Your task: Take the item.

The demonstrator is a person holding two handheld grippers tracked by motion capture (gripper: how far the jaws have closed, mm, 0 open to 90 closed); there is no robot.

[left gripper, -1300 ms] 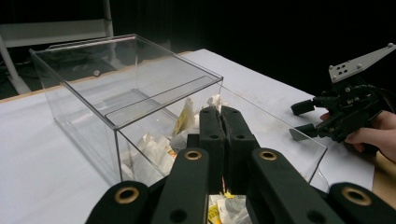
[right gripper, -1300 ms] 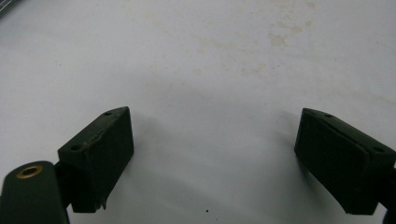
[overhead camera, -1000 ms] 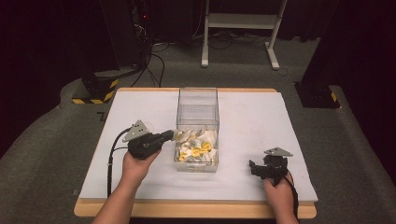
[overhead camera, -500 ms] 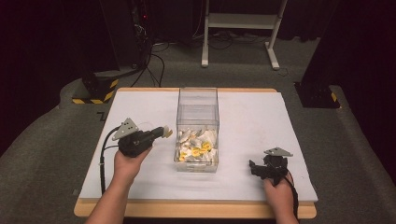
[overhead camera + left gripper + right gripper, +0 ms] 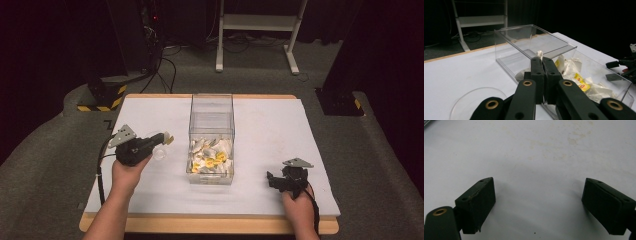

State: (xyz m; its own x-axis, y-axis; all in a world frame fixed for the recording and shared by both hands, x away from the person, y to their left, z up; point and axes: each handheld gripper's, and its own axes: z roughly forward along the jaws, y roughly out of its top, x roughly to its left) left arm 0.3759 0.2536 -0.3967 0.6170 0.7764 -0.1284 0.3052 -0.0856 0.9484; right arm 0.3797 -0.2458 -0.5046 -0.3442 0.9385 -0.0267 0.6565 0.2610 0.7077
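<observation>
A clear plastic box (image 5: 211, 107) stands mid-table, its near half holding several white and yellow tea bags (image 5: 210, 157). My left gripper (image 5: 165, 138) hovers to the left of the box, shut on a tea bag (image 5: 169, 139). In the left gripper view its jaws (image 5: 543, 62) press together, with a white tip of the tea bag (image 5: 539, 53) poking out above them and the box (image 5: 524, 42) just beyond. Below this gripper a clear round dish (image 5: 159, 152) lies on the table. My right gripper (image 5: 273, 181) rests at the front right, open (image 5: 537, 202), nothing between its jaws.
A white sheet covers the table (image 5: 270, 125), which has a wooden edge. The round dish (image 5: 474, 102) sits at the lower left of the left gripper view. Beyond the table are a white metal stand (image 5: 255, 35), cables and dark equipment on grey carpet.
My left gripper has moved left, away from the box, with the tea bag still pinched in it. The right hand has stayed where it was.
</observation>
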